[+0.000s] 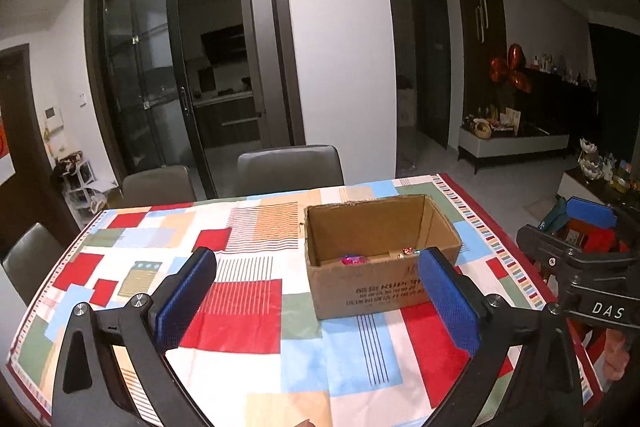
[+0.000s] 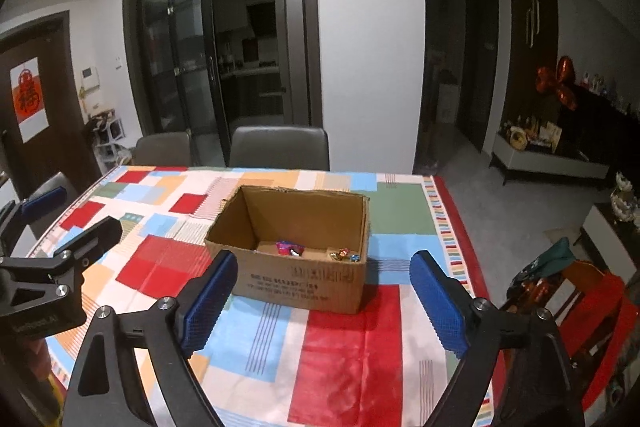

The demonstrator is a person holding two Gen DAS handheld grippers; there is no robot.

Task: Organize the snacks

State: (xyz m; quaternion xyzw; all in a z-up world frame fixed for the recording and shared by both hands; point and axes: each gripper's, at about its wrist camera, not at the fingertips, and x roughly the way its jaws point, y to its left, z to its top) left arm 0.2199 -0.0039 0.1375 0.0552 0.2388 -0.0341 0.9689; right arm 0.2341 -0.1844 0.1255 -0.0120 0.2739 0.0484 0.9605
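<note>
An open cardboard box [image 1: 372, 291] stands on the table with the patchwork cloth [image 1: 248, 311]; it also shows in the right wrist view [image 2: 304, 287]. Inside lie a pink wrapped snack [image 1: 354, 259] [image 2: 289, 248] and small colourful candies [image 1: 408, 251] [image 2: 343, 255]. My left gripper [image 1: 316, 267] is open and empty, above the cloth in front of the box. My right gripper [image 2: 322, 267] is open and empty, facing the box from the near side. Each gripper shows at the edge of the other's view [image 1: 560, 227] [image 2: 68, 219].
Grey chairs [image 1: 288, 169] stand behind the table and one [image 1: 32, 259] at its left. A wooden chair with red and teal cloth [image 2: 580, 291] stands to the right. The table's right edge [image 2: 460, 227] has floor beyond it.
</note>
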